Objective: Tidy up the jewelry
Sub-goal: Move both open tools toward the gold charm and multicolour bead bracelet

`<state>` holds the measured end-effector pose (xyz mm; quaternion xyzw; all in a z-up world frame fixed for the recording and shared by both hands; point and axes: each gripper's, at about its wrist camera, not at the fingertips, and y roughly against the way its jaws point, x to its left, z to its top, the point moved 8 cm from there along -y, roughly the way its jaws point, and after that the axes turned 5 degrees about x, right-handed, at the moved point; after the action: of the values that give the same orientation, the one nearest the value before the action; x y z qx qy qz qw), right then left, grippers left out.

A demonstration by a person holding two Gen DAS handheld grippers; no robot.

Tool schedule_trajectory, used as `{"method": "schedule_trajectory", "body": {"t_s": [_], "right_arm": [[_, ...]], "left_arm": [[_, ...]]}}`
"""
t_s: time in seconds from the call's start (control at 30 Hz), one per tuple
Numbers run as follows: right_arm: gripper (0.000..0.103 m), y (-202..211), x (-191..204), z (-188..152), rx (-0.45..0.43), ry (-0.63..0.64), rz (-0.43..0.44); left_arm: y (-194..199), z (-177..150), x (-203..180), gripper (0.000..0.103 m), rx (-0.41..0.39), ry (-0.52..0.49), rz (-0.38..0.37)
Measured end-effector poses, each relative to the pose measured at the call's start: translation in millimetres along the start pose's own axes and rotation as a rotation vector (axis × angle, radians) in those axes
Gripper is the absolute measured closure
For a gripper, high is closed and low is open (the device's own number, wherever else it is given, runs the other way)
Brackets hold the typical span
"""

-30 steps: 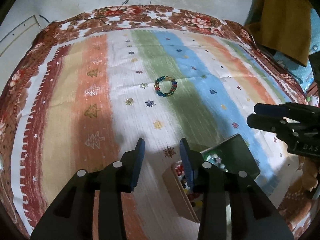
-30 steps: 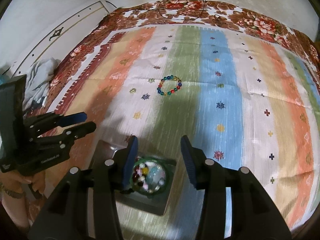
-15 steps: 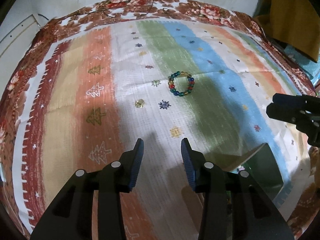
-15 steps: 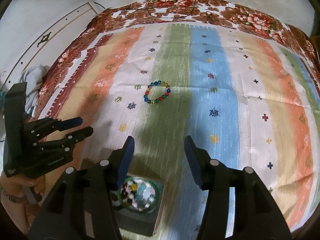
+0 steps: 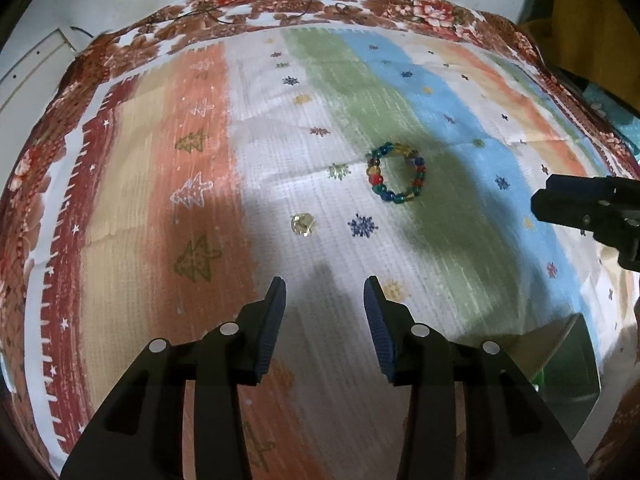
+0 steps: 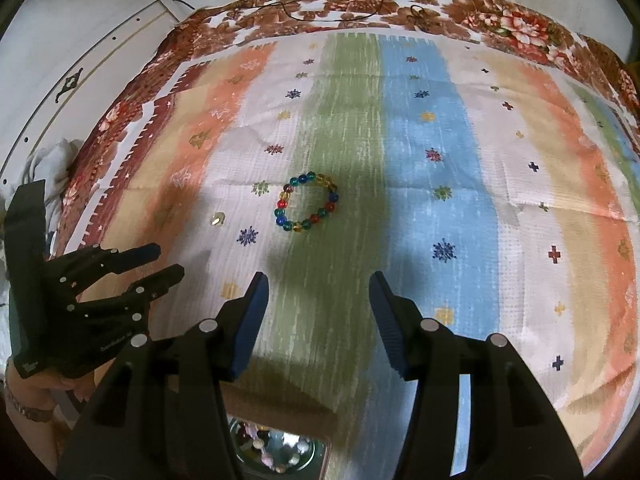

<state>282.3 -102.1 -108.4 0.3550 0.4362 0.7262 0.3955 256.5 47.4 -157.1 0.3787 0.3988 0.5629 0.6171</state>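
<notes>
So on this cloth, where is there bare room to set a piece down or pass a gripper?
Free: the blue and orange stripes right of the bead bracelet, and the far cloth between it and the floral border. Also the orange tree-print stripes left of the small gold piece. Crowded: the near edge, where the mirrored box sits beneath the open right gripper, beside the open left gripper.

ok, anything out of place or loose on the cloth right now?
Two loose pieces lie on the striped cloth, outside the box at the near edge: a beaded bracelet on the green stripe and a small gold piece on its own to its left. Both claws, left and right, are open and empty.
</notes>
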Motion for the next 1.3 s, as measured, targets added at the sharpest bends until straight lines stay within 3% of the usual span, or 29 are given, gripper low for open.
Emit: {"method": "schedule_trajectory", "body": {"t_s": [1.3], "right_arm": [[0.046,-87,-17,46,0.128,-0.053,-0.014]], "left_arm": [[-60,29,11,0.062,0.068,-0.040,-0.013]]}}
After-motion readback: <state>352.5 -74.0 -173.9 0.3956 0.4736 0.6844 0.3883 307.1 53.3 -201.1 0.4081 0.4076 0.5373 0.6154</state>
